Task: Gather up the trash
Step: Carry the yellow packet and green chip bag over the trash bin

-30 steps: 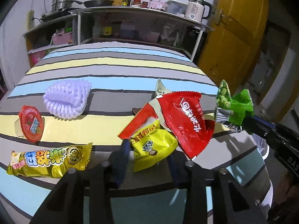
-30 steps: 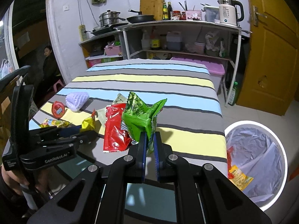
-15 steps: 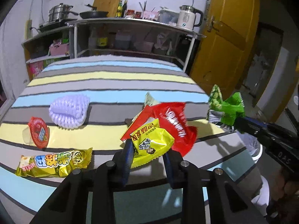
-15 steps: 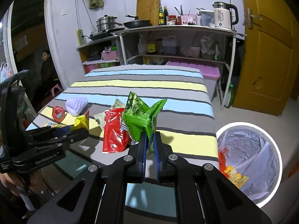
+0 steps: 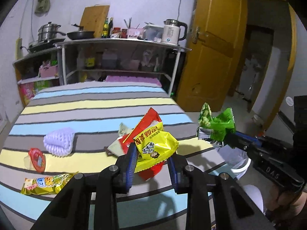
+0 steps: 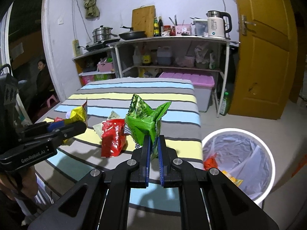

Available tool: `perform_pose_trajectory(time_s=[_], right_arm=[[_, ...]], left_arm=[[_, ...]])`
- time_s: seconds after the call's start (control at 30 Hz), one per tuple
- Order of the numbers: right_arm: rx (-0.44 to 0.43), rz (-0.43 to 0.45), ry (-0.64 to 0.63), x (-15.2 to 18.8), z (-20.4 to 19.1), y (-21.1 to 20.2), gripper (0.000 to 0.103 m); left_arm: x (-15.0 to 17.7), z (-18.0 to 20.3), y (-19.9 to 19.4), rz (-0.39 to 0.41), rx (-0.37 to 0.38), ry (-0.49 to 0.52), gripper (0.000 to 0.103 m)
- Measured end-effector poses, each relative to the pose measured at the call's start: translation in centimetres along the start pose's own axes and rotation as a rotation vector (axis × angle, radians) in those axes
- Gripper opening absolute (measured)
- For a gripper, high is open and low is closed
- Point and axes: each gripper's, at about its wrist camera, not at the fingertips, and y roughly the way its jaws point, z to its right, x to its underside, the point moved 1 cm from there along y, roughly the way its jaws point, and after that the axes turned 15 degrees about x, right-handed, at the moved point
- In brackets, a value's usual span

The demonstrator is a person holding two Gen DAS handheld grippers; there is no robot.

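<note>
Left gripper (image 5: 151, 164): we note its jaws just closed onto the yellow packet (image 5: 155, 149), now lifted off the bench (image 5: 96, 103).
Right gripper (image 6: 153, 153): jaws clamped on green packet (image 6: 145, 118), left of bin (image 6: 238, 164).
Meaning: both ready to bin.

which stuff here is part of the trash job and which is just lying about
Job:
- green wrapper, in the right gripper
- yellow packet, in the left gripper
- red packet
- long yellow wrapper
- red-lidded cup
- foam net
- bin

Lying about:
- kettle
- pan
- steamer pot
- cutting board
- pink tub
</note>
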Motion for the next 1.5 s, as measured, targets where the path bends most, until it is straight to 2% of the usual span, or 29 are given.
perform_pose_trajectory(time_s=[0.4,0.77,1.5], right_arm=[[0.064,0.026,0.045,0.4,3.4,-2.2,0.008],[0.122,0.031,0.092,1.0,6.4,-3.1,0.008],[0.212,-0.017,0.199,2.7,13.2,-1.6,0.008]], left_arm=[[-1.8,4.0,0.7,0.024,0.068,0.061,0.031],[-2.5,7.1,2.7,0.012,0.124,0.102,0.031],[-2.2,12.4,10.2,-0.086,0.219,0.173,0.031]])
